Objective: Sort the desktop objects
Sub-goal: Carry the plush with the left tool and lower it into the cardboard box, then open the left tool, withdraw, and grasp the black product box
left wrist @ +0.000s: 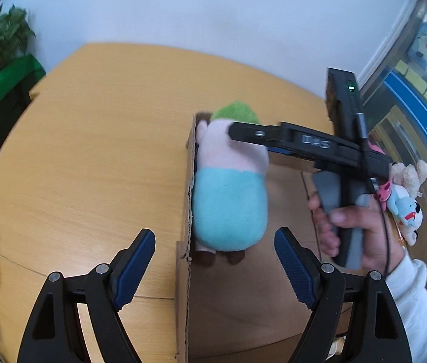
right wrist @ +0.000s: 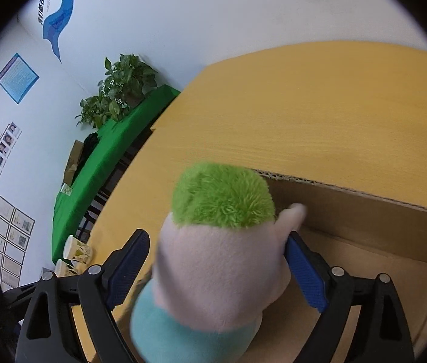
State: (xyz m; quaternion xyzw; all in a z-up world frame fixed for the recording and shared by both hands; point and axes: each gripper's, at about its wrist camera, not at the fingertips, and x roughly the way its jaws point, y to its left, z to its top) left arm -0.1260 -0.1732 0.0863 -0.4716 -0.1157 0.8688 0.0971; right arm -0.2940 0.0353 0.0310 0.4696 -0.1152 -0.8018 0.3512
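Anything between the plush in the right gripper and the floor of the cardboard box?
Nothing visible does. The right gripper holds the plush doll just inside the cardboard box by its left wall; the bare box floor lies below.

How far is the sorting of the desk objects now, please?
Done: nothing lies loose inside the cardboard box as far as the views show. In hand: the right gripper holds the plush doll over the box; the left gripper is open. Left: release the doll, then the small plush toys at the right.
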